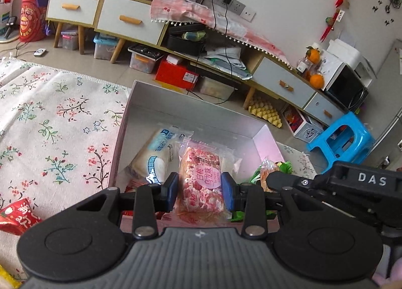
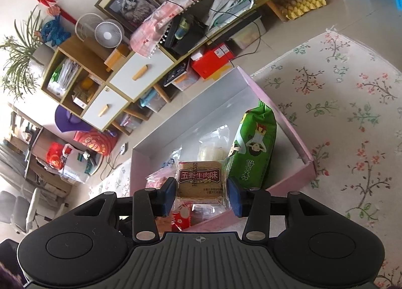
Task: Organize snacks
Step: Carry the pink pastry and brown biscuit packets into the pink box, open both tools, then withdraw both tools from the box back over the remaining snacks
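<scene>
A floral rug (image 1: pixel 50 123) covers most of the floor, with a low sideboard (image 1: pixel 125 22) of white drawers along the wall behind it. On the rug sits a shallow pink box (image 1: pixel 140 113), white inside, open at the top; in the right wrist view the same box (image 2: pixel 281 113) runs diagonally, its pink wall toward the rug.

Inside the box, a tall green snack bag (image 2: pixel 253 146) leans along the pink wall. Beside it lies a clear-wrapped white bun (image 2: pixel 211 151). In the left wrist view a pale bread pack with blue print (image 1: pixel 158 153) rests against the box's left wall, and a green-and-orange packet (image 1: pixel 271 171) shows at the right, partly hidden behind the other gripper's black body.

The left gripper (image 1: pixel 199 189) holds a pink-and-white rice cake packet (image 1: pixel 201 183) over the near end of the box; both blue pads press its sides, the packet standing lengthwise between them.

The right gripper (image 2: pixel 201 194) grips a brown biscuit packet (image 2: pixel 199 179) with a dark red label, also above the box's near end. Its left pad touches the wrapper; the right pad seems to meet only the clear wrapper edge, though the fisheye makes that hard to judge.

A red snack pouch (image 1: pixel 15 216) lies on the rug outside the box, at the left.
</scene>
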{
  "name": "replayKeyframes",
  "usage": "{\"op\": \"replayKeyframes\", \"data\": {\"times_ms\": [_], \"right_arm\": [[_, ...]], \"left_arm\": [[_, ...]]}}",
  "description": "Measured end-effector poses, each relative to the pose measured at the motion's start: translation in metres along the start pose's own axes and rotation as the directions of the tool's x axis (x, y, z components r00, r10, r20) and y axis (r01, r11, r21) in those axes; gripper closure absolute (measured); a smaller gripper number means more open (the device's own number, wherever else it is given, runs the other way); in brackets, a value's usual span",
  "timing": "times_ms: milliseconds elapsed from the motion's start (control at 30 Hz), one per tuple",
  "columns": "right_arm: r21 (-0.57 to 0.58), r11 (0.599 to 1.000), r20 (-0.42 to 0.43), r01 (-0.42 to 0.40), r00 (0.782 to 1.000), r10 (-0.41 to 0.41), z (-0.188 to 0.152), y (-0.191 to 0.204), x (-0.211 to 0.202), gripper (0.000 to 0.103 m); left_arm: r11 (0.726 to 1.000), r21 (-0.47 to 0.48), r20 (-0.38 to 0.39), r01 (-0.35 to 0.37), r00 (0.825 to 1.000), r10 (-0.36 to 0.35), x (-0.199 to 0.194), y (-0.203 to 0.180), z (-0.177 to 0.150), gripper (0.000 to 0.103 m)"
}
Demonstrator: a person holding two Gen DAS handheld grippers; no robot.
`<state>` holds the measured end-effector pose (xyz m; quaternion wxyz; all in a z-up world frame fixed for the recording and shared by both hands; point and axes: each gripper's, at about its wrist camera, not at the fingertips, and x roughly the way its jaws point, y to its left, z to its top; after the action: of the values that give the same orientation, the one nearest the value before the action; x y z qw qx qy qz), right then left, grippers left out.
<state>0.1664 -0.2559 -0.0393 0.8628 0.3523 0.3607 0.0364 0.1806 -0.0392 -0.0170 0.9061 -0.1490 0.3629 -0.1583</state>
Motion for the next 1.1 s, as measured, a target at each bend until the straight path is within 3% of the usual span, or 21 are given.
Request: {"op": "replayKeyframes", "data": {"times_ms": [67, 133, 167, 367, 600, 733, 833, 1100], "right_arm": [[-0.005, 1.000, -0.003, 0.001, 1.000, -0.001, 0.000, 0.001, 0.000, 0.053], [0.008, 1.000, 0.001, 0.017, 1.000, -0.017, 0.001, 0.000, -0.001, 0.037], [0.018, 1.000, 0.005, 0.016, 1.000, -0.016, 0.001, -0.002, -0.002, 0.035], [0.042, 0.999, 0.005, 0.015, 1.000, -0.015, 0.003, -0.007, -0.007, 0.031], [-0.026, 0.999, 0.001, 0.023, 1.000, -0.023, 0.002, 0.005, -0.026, 0.028], [-0.108, 0.993, 0.021, 0.040, 0.999, -0.037, 0.000, 0.015, -0.049, 0.015], [-0.158, 0.987, 0.040, 0.037, 0.999, -0.031, -0.001, 0.019, -0.070, 0.015], [-0.209, 0.977, 0.067, 0.040, 0.997, -0.026, -0.009, 0.014, -0.115, 0.006]], "left_arm": [[0.999, 0.015, 0.020, -0.034, 0.999, 0.034, -0.002, -0.002, -0.001, 0.059], [0.999, 0.016, 0.026, -0.045, 0.999, 0.045, -0.004, -0.002, 0.000, 0.049], [0.999, 0.012, 0.025, -0.041, 0.999, 0.040, -0.004, -0.001, 0.001, 0.048], [0.999, 0.033, 0.002, -0.043, 0.999, 0.043, -0.007, -0.005, 0.000, 0.039], [0.995, 0.073, -0.033, -0.061, 0.997, 0.064, -0.021, -0.012, -0.002, 0.025], [0.993, 0.101, -0.048, -0.062, 0.997, 0.067, -0.036, -0.016, -0.006, 0.016], [0.987, 0.140, -0.042, -0.073, 0.996, 0.080, -0.048, -0.017, -0.009, 0.007], [0.955, 0.258, -0.042, -0.149, 0.985, 0.165, -0.080, -0.006, -0.018, 0.002]]}}
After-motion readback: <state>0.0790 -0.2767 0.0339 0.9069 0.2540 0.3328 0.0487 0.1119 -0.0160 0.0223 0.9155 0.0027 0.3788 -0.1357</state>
